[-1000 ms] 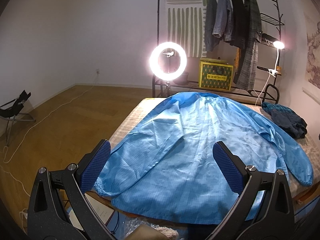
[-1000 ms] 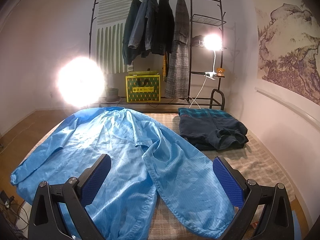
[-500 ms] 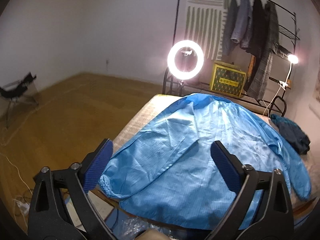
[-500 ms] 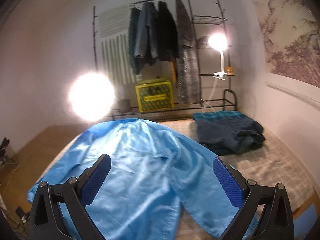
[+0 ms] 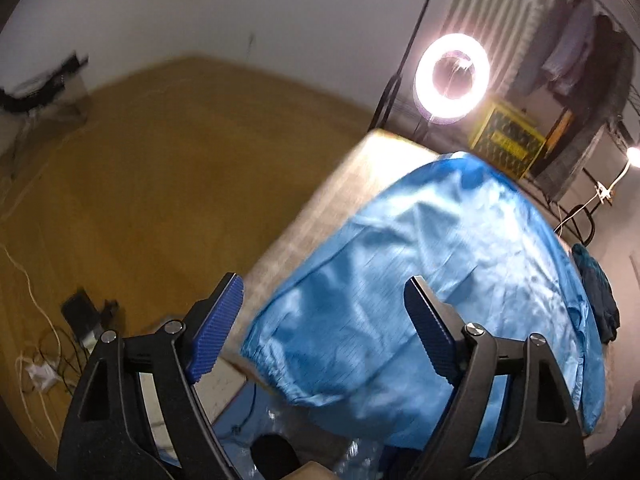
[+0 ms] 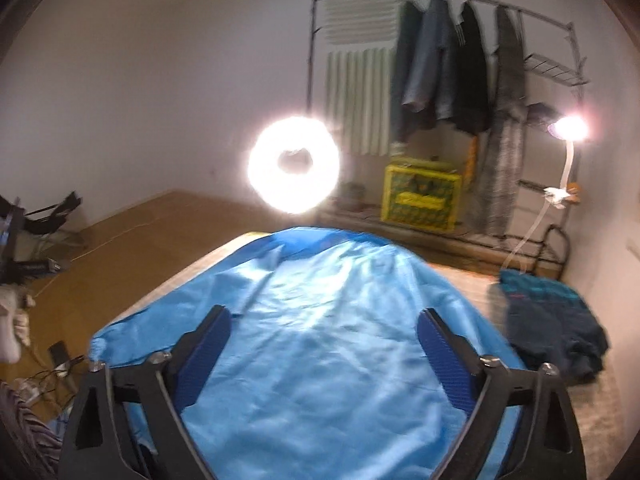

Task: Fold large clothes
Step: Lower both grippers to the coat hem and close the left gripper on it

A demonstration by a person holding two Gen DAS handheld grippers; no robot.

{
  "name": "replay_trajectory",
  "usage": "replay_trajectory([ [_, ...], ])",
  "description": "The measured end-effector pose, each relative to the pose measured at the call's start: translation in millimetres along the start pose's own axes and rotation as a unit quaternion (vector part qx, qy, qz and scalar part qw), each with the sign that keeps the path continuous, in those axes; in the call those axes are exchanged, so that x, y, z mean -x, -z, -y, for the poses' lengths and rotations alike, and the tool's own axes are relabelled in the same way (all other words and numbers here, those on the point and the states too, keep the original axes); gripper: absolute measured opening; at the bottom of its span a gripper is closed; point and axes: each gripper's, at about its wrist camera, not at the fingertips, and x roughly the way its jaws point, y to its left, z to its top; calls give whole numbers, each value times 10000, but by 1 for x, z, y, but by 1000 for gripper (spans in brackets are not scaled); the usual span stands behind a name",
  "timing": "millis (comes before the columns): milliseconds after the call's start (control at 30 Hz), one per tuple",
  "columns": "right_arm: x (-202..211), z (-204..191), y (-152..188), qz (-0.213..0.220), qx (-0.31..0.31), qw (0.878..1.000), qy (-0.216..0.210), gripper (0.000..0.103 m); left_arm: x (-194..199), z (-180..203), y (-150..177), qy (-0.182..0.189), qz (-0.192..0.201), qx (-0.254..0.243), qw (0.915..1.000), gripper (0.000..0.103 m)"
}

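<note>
Both tools have swung leftward since a second ago, jaws just narrowing yet open, gripping nothing. Left tool (image 5: 320, 328) hovers above the blue coat's (image 5: 420, 280) near-left cuff on the bed (image 5: 320, 200); right tool (image 6: 324, 348) hangs over its middle.

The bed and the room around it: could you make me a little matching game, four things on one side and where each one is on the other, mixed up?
Things:
1. light blue coat
2. dark blue clothes
3. yellow box
4. jackets

Places:
A. hanging on the rack
B. spread across the middle of the bed
C. on the low shelf under the rack
D. piled on the bed beside the wall

Pairs: 1-B, 2-D, 3-C, 4-A
</note>
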Motion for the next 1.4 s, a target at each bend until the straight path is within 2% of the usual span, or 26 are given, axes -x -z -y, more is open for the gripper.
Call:
replay_trajectory([
  [133, -25, -10, -6, -289, -69, 9991, -318, 81, -33, -24, 9, 40, -574, 350, 9977, 84],
  [300, -57, -16, -23, -563, -301, 9959, -634, 73, -66, -46, 25, -51, -1162, 516, 9919, 82],
  [400, -78, -26, -34, -721, -319, 9935, -818, 72, -77, -54, 32, -58, -1347, 623, 9889, 82],
  [533, -117, -46, -49, -920, -184, 9893, -1115, 65, -94, -65, 40, -12, -1594, 828, 9837, 82],
  [667, -171, -57, -55, -1306, -431, 9811, -1361, 53, -110, -70, 46, -43, -1807, 952, 9789, 82],
  [700, -182, -59, -54, -1363, -464, 9801, -1363, 52, -113, -71, 48, -72, -1830, 993, 9781, 82],
  [800, -217, -67, -47, -1640, -586, 9737, -1471, 45, -123, -78, 50, -59, -1908, 1226, 9739, 66],
  [967, -264, -78, -25, -2088, -496, 9646, -1535, 38, -138, -78, 52, 27, -1960, 1332, 9715, 37],
  [1033, -281, -80, -20, -2256, -520, 9606, -1536, 33, -140, -73, 53, -27, -1914, 1210, 9740, 14],
  [1167, -308, -79, -13, -2535, -568, 9537, -1517, 22, -134, -67, 45, -51, -1651, 1069, 9805, 8],
  [1400, -339, -96, -5, -2868, -403, 9425, -1668, 17, -107, -55, 19, -234, -857, 623, 9941, 7],
])
